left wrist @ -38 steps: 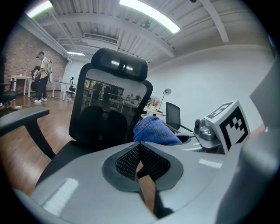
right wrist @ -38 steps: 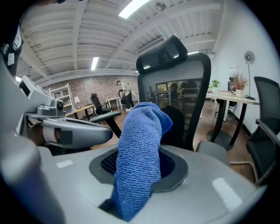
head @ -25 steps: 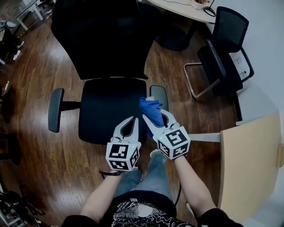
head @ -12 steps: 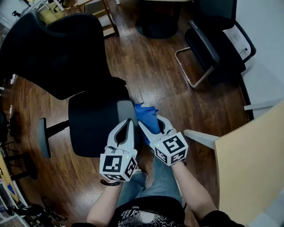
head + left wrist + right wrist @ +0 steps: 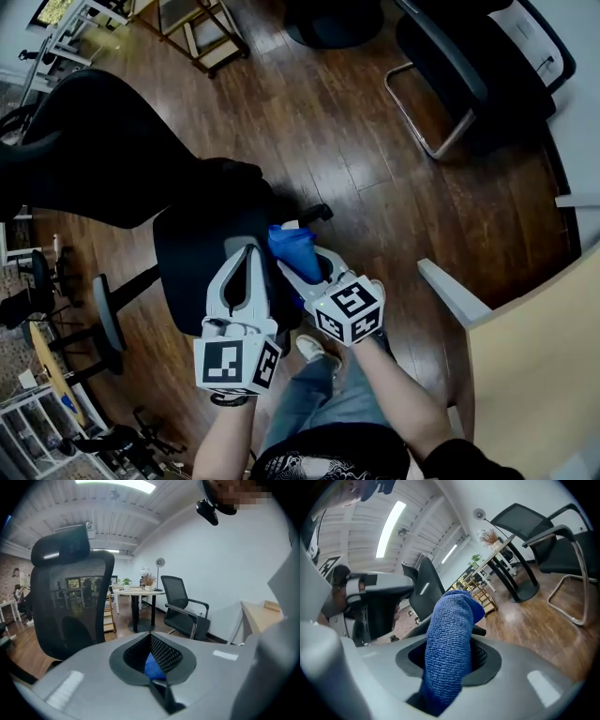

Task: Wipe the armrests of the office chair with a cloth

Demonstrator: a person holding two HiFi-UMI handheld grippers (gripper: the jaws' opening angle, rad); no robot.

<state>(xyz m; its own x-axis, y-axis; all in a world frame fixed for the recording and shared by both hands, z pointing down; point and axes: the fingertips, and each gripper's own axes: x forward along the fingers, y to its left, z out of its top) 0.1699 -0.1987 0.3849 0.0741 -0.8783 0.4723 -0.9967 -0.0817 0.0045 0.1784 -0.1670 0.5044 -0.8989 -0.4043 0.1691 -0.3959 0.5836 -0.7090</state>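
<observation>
The black office chair [image 5: 202, 253] stands turned, its tall back [image 5: 103, 150] at the upper left. Its far armrest [image 5: 108, 314] shows at the left; the near armrest lies hidden under my grippers. My right gripper [image 5: 300, 259] is shut on a blue cloth [image 5: 292, 244], which bunches out past the fingertips at the seat's right edge. In the right gripper view the cloth [image 5: 450, 644] fills the jaws. My left gripper [image 5: 247, 249] is shut with nothing in it, just left of the cloth. Its tips [image 5: 151, 634] meet, and the cloth shows blue behind them.
A second black chair [image 5: 450, 66] on a chrome frame stands at the upper right. A pale wooden desk [image 5: 539, 375] fills the lower right, and a shelf rack [image 5: 202, 33] stands at the top. My legs and a shoe [image 5: 311, 349] are below the grippers. The floor is wood.
The office chair has swung round, its back now to the left. Both grippers have stayed side by side at the seat's right edge, the cloth still held.
</observation>
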